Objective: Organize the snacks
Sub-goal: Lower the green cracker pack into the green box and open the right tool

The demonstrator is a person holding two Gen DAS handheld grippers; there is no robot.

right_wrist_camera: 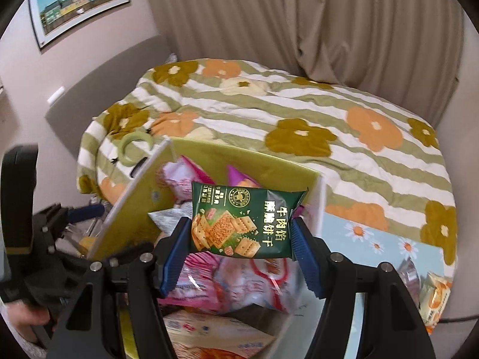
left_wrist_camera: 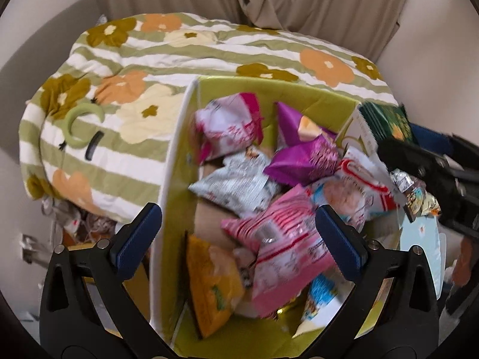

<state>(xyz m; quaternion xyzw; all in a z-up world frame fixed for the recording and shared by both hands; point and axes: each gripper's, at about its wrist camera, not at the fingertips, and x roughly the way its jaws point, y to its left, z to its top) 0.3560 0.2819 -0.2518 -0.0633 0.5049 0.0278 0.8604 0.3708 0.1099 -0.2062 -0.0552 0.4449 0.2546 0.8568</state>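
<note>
my right tool (right_wrist_camera: 242,233) pinches the dark green foil cracker packet (right_wrist_camera: 245,220) by its side edges, held over the yellow-green cardboard box (left_wrist_camera: 179,179). it's light, crinkly, crushable. my left tool (left_wrist_camera: 236,233) gapes empty above the pink packets (left_wrist_camera: 284,245).

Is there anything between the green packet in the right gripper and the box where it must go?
Nothing visible blocks it. The right gripper holds the green packet above the open box. No lid covers the box; the snacks already inside leave room on top.
</note>
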